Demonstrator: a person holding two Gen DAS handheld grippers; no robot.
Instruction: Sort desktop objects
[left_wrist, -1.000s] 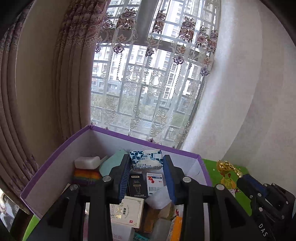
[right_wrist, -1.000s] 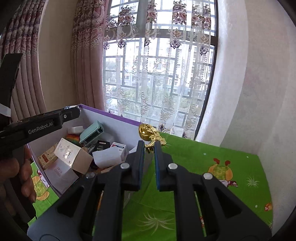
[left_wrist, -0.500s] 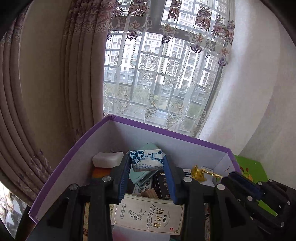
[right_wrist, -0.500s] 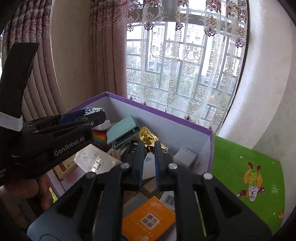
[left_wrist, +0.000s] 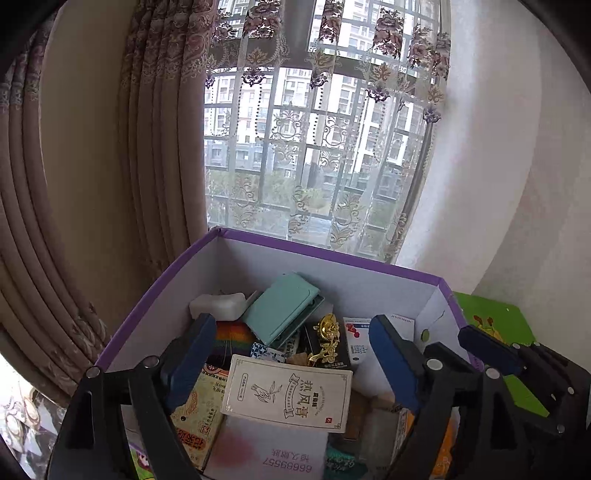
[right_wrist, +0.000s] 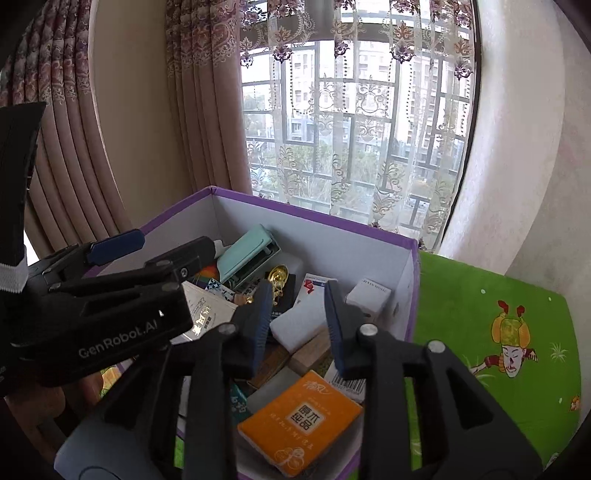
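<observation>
A purple-edged white box (left_wrist: 332, 254) (right_wrist: 412, 295) holds several small objects. A gold figurine (left_wrist: 327, 338) (right_wrist: 277, 278) lies among them, near a mint-green case (left_wrist: 282, 310) (right_wrist: 245, 254). A blue-and-white patterned pack (left_wrist: 267, 350) (right_wrist: 219, 288) lies in the box beside a beige carton (left_wrist: 290, 391). My left gripper (left_wrist: 291, 354) is open and empty above the box. My right gripper (right_wrist: 297, 317) is open and empty above the box, and it also shows at the right of the left wrist view (left_wrist: 491, 354).
An orange pack (right_wrist: 299, 417), a white block (left_wrist: 218, 306), a rainbow item (left_wrist: 232, 338) and medicine boxes (left_wrist: 354, 339) fill the box. A green cartoon tablecloth (right_wrist: 491, 332) lies right of it. Curtains and a window stand behind.
Both grippers have opened. The patterned pack left my left gripper and the gold figurine left my right gripper; both now lie in the box.
</observation>
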